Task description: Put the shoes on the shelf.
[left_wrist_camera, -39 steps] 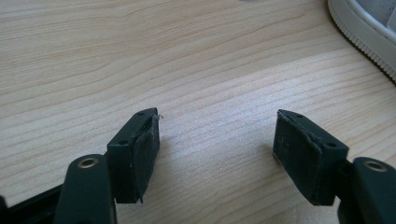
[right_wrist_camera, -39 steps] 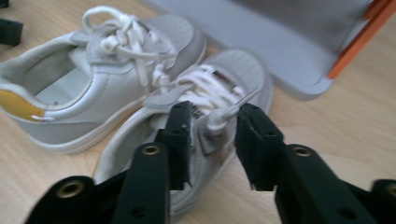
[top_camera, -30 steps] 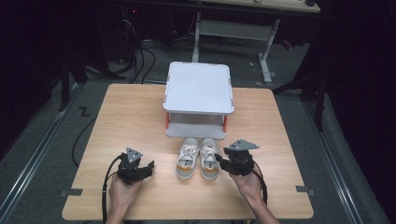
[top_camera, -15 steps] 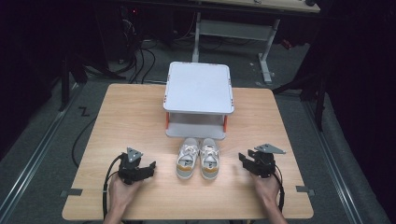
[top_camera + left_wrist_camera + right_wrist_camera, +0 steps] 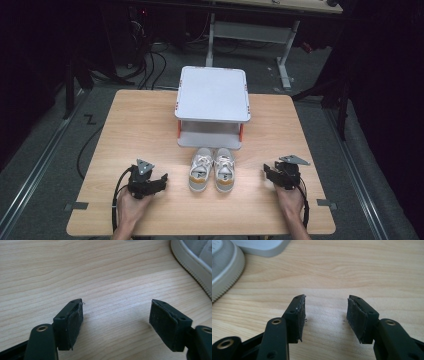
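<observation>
A pair of white sneakers (image 5: 212, 170) with tan heels stands side by side at the table's front middle, toes toward a white two-tier shelf (image 5: 212, 95). My left gripper (image 5: 162, 180) rests low to their left, pointing at them, open. Its jaws have just closed a little, with bare wood between them (image 5: 116, 307). One sneaker's sole edge (image 5: 192, 257) is at the top right of that view. My right gripper (image 5: 266, 173) sits to the right of the sneakers, apart from them, open and empty (image 5: 325, 302). Its jaws have just been opening. A sneaker's sole (image 5: 224, 267) lies at the left.
The wooden table (image 5: 125, 130) has bare wood on both sides of the shelf. The shelf's lower board (image 5: 262, 246) is near the right gripper's far left. Cables trail on the dark floor behind the table.
The right gripper has moved away from the sneakers to the right and down toward the table. The left gripper has stayed where it was.
</observation>
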Motion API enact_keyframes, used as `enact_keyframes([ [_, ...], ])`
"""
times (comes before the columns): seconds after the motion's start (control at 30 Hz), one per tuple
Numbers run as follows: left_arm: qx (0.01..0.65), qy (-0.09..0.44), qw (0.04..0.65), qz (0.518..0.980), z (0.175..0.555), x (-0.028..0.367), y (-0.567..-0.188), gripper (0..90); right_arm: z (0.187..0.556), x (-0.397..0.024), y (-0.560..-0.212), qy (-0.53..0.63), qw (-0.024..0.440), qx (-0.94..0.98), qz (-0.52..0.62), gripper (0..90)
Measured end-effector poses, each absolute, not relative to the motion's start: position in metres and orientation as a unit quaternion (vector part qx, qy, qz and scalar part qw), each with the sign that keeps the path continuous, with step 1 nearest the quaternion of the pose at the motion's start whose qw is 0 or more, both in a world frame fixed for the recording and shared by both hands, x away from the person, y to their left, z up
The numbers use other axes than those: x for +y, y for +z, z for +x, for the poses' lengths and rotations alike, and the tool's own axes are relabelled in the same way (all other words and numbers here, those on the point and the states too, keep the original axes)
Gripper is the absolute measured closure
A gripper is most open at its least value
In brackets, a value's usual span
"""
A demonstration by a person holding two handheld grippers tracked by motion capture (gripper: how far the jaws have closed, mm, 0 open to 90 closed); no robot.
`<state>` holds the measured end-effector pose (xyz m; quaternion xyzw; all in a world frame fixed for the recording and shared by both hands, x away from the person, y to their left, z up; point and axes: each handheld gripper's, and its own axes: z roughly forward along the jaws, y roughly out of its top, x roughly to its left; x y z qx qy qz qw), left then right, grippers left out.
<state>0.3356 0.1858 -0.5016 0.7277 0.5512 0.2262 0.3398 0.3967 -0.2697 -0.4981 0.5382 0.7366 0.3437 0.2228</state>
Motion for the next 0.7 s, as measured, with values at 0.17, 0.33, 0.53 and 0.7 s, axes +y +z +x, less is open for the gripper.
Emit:
enact_keyframes([
  [0.17,0.553,0.21,0.366,0.719,0.332,0.18,-0.487,28.1,0.397,-0.269,-0.501,0.331,0.236,0.744,0.531,46.6],
  [0.33,0.532,0.203,0.392,0.722,0.325,0.168,-0.468,28.5,0.397,-0.267,-0.501,0.325,0.24,0.749,0.525,44.7],
  [0.53,0.503,0.196,0.394,0.744,0.321,0.146,-0.452,27.7,0.397,-0.267,-0.501,0.326,0.239,0.75,0.524,44.3],
  [0.7,0.48,0.195,0.393,0.759,0.317,0.127,-0.442,27.6,0.397,-0.267,-0.501,0.326,0.239,0.751,0.523,44.3],
])
